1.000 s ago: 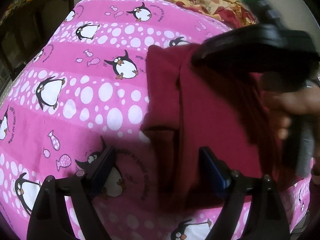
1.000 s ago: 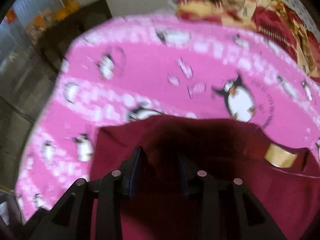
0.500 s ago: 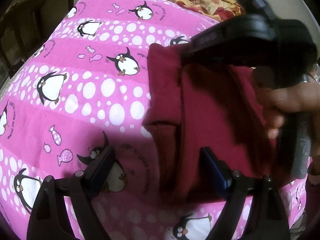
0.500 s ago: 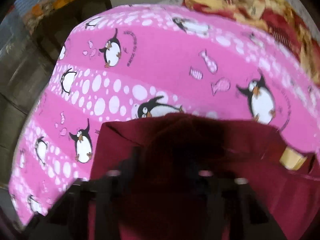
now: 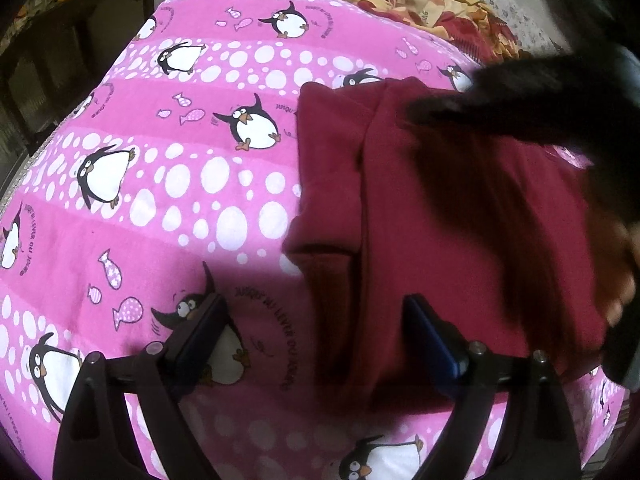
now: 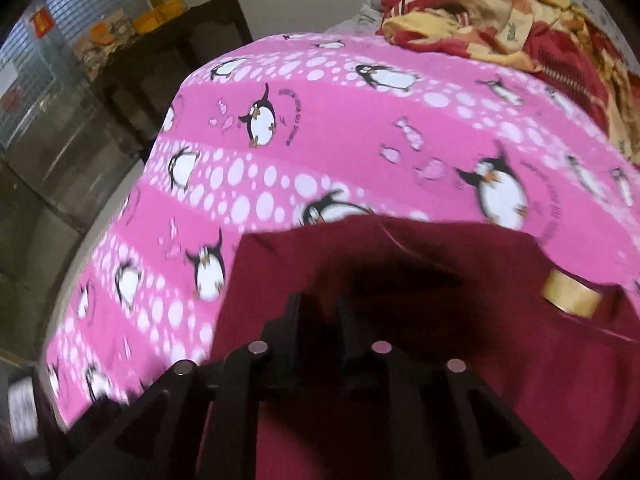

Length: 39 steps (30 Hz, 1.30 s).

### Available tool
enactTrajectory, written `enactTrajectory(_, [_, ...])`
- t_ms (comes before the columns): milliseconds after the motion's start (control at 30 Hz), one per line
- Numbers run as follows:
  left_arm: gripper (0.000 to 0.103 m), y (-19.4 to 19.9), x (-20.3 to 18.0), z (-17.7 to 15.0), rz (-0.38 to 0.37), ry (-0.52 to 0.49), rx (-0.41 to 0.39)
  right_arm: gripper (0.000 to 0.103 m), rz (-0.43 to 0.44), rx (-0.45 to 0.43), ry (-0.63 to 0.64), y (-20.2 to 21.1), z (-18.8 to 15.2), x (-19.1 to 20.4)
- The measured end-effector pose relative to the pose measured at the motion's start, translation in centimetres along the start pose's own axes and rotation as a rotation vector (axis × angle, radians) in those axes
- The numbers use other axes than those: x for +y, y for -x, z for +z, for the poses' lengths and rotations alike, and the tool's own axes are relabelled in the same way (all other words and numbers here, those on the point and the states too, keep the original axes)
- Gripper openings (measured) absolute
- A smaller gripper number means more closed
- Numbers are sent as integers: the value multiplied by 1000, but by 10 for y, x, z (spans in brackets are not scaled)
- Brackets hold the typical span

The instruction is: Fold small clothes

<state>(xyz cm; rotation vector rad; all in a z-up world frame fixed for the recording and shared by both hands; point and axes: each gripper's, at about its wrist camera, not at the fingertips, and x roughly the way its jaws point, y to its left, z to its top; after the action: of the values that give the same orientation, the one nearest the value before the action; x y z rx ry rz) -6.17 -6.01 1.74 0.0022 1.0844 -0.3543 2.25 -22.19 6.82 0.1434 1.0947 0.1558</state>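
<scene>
A maroon garment (image 5: 460,216) lies partly folded on a pink penguin blanket (image 5: 160,184), its left flap doubled over. My left gripper (image 5: 316,320) hovers over its near left edge, open wide, with one finger above the blanket and the other above the cloth. My right gripper (image 5: 416,116) reaches in from the upper right, blurred, a little above the far part of the garment. In the right wrist view the right gripper (image 6: 320,312) shows a narrow gap and its jaws are opening. The maroon garment (image 6: 500,360) lies flat beneath it, with no cloth clearly pinched. A tan neck label (image 6: 572,300) shows at the right.
A heap of red and yellow cloth (image 5: 420,4) lies beyond the blanket's far edge. Dark furniture (image 6: 172,52) stands past the blanket's left edge. A hand (image 5: 616,272) holds the right gripper's handle at the right side.
The right gripper has risen and drawn back toward the upper right, uncovering more of the garment. Its fingers stand closer together than a second ago. The left gripper has kept still and open.
</scene>
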Motion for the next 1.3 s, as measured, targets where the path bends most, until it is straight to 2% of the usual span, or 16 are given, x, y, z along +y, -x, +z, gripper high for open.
enactTrajectory(33, [90, 0, 0, 0, 1, 0, -1, 28, 4, -2, -9, 5, -5, -5])
enactTrajectory(100, [90, -2, -1, 1, 4, 1, -3, 52, 4, 6, -39, 8, -16, -16])
enactTrajectory(200, [90, -3, -4, 0, 13, -3, -6, 57, -4, 39, -86, -1, -29, -33])
enactTrajectory(333, [90, -2, -6, -1, 16, -4, -7, 65, 52, 18, -148, -3, -34, -43])
enactTrajectory(500, [90, -2, -4, 0, 16, -1, -3, 96, 70, 41, -67, -11, -35, -23])
enactTrajectory(567, [90, -1, -4, 0, 16, -2, -4, 102, 55, 61, -33, -16, -35, -14])
enactTrajectory(667, [90, -1, -4, -1, 13, 0, -5, 102, 22, 59, -18, -16, -36, -10])
enactTrajectory(833, [90, 1, -2, -2, -1, 7, -5, 102, 6, 31, -75, -5, -32, -10])
enactTrajectory(867, [90, 2, -1, -3, -6, 11, -6, 98, 4, 16, -72, -3, -29, -8])
enactTrajectory(967, [90, 4, 3, -4, -18, 21, -5, 73, -45, 19, -41, -6, -16, -1])
enactTrajectory(1067, [90, 5, 5, -5, -27, 26, -3, 66, -93, 15, -35, -17, -1, 1])
enactTrajectory(1200, [92, 4, 7, -5, -33, 30, -1, 65, -112, 29, -22, -37, 18, 9])
enactTrajectory(1300, [93, 4, 6, -4, -28, 31, 1, 68, -147, 69, 28, -52, 23, 16])
